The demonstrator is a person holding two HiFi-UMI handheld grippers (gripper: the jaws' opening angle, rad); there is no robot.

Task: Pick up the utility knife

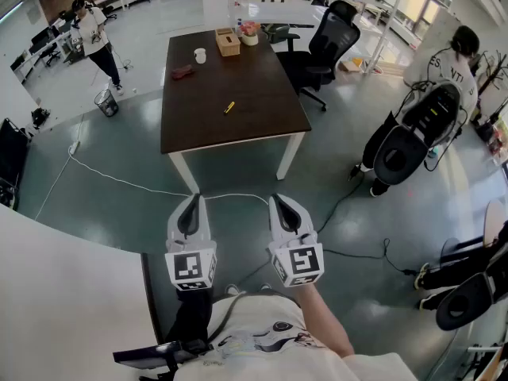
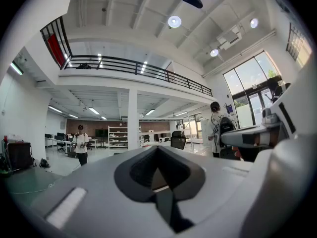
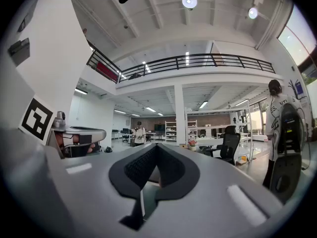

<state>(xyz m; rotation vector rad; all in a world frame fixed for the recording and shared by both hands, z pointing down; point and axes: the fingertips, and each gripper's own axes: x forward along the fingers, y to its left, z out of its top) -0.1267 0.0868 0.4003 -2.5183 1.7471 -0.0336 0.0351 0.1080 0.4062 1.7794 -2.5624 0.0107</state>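
The utility knife [image 1: 228, 107] is a small yellow object lying on the dark brown table [image 1: 262, 117], near its middle, well ahead of me in the head view. My left gripper [image 1: 192, 200] and right gripper [image 1: 282, 199] are held side by side close to my body, over the floor and short of the table's near edge. Both point toward the table, shut, with nothing between their jaws. The left gripper view shows the left gripper [image 2: 159, 180] with its dark pads together, and the right gripper view shows the same of the right gripper [image 3: 144, 195]. Neither gripper view shows the knife.
On the table's far end stand a tissue box [image 1: 228, 41], a white cup [image 1: 200, 55], a flower pot [image 1: 250, 32] and a dark red object [image 1: 182, 71]. A black office chair [image 1: 329, 42] stands at its right. A white cable [image 1: 119, 181] crosses the floor. A person [image 1: 444, 78] stands right, another [image 1: 94, 34] far left.
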